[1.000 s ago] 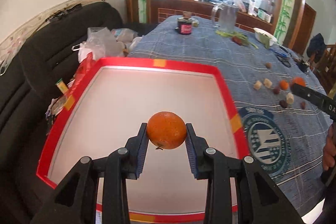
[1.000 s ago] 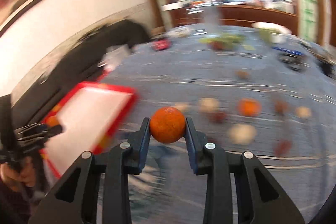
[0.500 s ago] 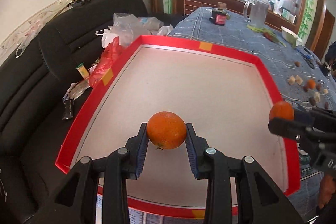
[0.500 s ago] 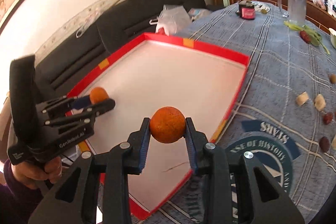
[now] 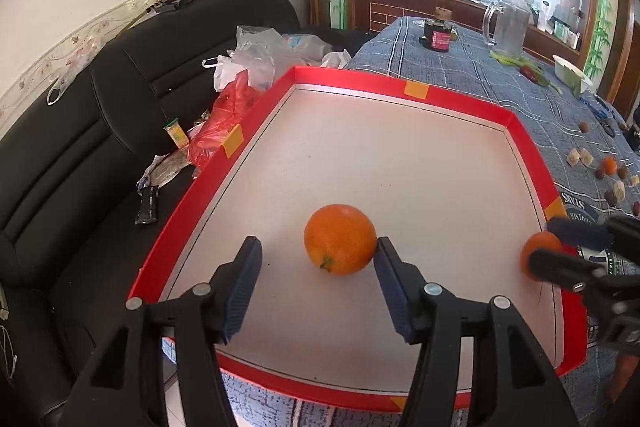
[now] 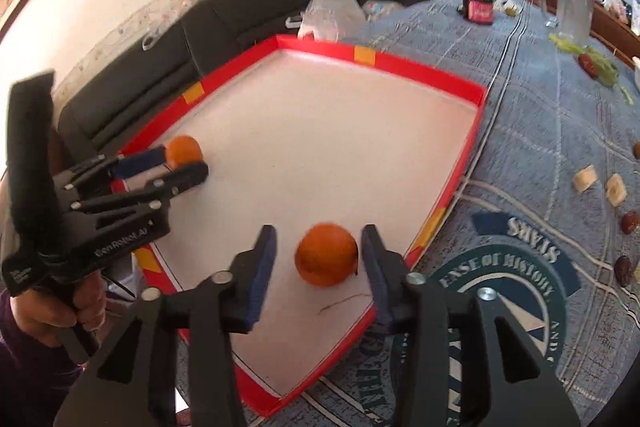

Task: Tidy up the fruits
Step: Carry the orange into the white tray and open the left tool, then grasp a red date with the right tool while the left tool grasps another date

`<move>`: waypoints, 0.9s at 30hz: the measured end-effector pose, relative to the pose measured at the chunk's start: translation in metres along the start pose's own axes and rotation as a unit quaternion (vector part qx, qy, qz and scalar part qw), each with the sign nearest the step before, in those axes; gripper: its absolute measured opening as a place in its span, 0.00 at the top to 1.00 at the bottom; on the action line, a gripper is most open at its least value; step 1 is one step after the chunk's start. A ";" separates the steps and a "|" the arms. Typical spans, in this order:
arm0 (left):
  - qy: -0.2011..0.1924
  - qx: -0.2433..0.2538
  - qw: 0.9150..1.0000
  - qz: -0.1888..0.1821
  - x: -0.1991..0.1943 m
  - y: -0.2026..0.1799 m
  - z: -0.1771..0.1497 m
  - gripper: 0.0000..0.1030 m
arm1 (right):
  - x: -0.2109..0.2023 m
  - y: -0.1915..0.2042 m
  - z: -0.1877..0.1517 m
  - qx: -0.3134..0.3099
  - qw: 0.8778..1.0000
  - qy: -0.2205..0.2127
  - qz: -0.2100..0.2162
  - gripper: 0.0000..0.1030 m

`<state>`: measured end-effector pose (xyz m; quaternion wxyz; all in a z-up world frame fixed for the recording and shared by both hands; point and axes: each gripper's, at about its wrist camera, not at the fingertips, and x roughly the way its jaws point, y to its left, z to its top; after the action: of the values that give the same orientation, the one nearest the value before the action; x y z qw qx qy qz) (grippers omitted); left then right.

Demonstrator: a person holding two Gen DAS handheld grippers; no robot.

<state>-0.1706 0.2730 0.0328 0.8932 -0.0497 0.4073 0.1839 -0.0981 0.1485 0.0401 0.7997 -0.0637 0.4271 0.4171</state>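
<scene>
A red-rimmed tray (image 5: 460, 97) (image 6: 424, 65) with a white floor lies on the blue tablecloth. In the left wrist view an orange (image 5: 340, 244) rests on the tray floor between the spread jaws of my left gripper (image 5: 316, 261), which are opening; the orange sits against the right pad and clear of the left one. In the right wrist view a second orange (image 6: 326, 254) lies near the tray's right edge between the jaws of my right gripper (image 6: 318, 251), also opening, with gaps on both sides. Each gripper shows in the other's view, the left gripper (image 6: 182, 165) and the right gripper (image 5: 560, 255).
Small fruits and pale chunks (image 5: 600, 167) (image 6: 600, 183) are scattered on the cloth right of the tray. A glass jug (image 5: 508, 23), a dark jar (image 5: 436, 37) and greens stand farther back. A black sofa (image 5: 80, 147) with plastic bags (image 5: 256, 63) borders the tray's left side.
Both grippers have opened and let go of their oranges, which now lie on the tray floor. Before that the right gripper swung left from over the table to over the tray.
</scene>
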 end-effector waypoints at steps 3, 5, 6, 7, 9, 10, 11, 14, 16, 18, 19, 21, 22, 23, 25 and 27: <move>-0.004 0.002 1.000 0.000 -0.003 -0.004 0.001 0.37 | -0.020 -0.007 0.001 0.008 0.999 -0.038 0.008 0.48; -0.009 0.004 1.000 -0.002 -0.007 -0.008 0.003 0.31 | -0.036 -0.014 -0.001 0.014 0.998 -0.066 0.003 0.44; -0.012 0.005 1.000 -0.003 -0.009 -0.010 0.004 0.28 | -0.042 -0.018 -0.002 0.017 0.997 -0.076 -0.004 0.40; -0.017 0.008 1.000 -0.006 -0.012 -0.014 0.005 0.28 | -0.047 -0.024 -0.002 0.020 0.996 -0.085 -0.013 0.37; -0.023 0.015 1.000 -0.011 -0.017 -0.022 0.006 0.24 | -0.056 -0.039 -0.005 0.036 0.995 -0.094 -0.026 0.37; -0.026 0.019 0.999 -0.014 -0.019 -0.028 0.007 0.24 | -0.058 -0.046 -0.005 0.043 0.994 -0.095 -0.028 0.37; -0.028 0.024 0.999 -0.018 -0.021 -0.033 0.008 0.24 | -0.061 -0.055 -0.007 0.053 0.993 -0.097 -0.032 0.37; -0.035 0.045 0.998 -0.036 -0.029 -0.054 0.010 0.23 | -0.073 -0.080 -0.015 0.078 0.990 -0.102 -0.052 0.37; -0.037 0.059 0.997 -0.045 -0.032 -0.068 0.011 0.23 | -0.082 -0.098 -0.022 0.096 0.988 -0.105 -0.064 0.37; -0.038 0.078 0.995 -0.058 -0.036 -0.085 0.012 0.23 | -0.096 -0.119 -0.032 0.119 0.983 -0.113 -0.078 0.37; -0.039 0.085 0.994 -0.063 -0.038 -0.093 0.012 0.23 | -0.100 -0.126 -0.035 0.126 0.982 -0.115 -0.084 0.37; -0.038 0.101 0.991 -0.076 -0.041 -0.108 0.012 0.23 | -0.116 -0.148 -0.047 0.147 0.976 -0.120 -0.108 0.37; -0.038 0.110 0.990 -0.082 -0.043 -0.116 0.011 0.23 | -0.123 -0.158 -0.052 0.156 0.973 -0.122 -0.118 0.37; -0.039 0.120 0.988 -0.089 -0.044 -0.125 0.011 0.23 | -0.128 -0.167 -0.058 0.164 0.971 -0.121 -0.128 0.37; -0.041 0.140 0.984 -0.099 -0.047 -0.143 0.011 0.23 | -0.138 -0.186 -0.068 0.178 0.965 -0.114 -0.152 0.37; -0.043 0.158 0.980 -0.113 -0.050 -0.161 0.011 0.23 | -0.146 -0.204 -0.076 0.191 0.958 -0.106 -0.184 0.37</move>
<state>-0.1334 0.1117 0.0680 0.9213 0.0542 0.3846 0.0176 -0.0411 -0.1070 0.0478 0.9007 0.0577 0.3923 0.1777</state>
